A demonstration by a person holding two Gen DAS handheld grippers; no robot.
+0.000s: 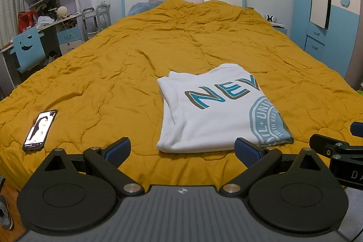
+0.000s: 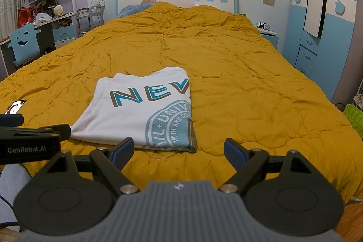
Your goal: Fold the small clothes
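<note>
Both grippers' jaws gape empty, folded T-shirt (image 1: 211, 112) just ahead.

A lit phone (image 1: 40, 130) lies on the mustard quilt (image 1: 158, 56), with a blue wardrobe (image 2: 335, 37) beside the bed.

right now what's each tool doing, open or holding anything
Left tool: open, holding nothing, just short of the folded white t-shirt.
Right tool: open, holding nothing, at the shirt's near edge.
</note>
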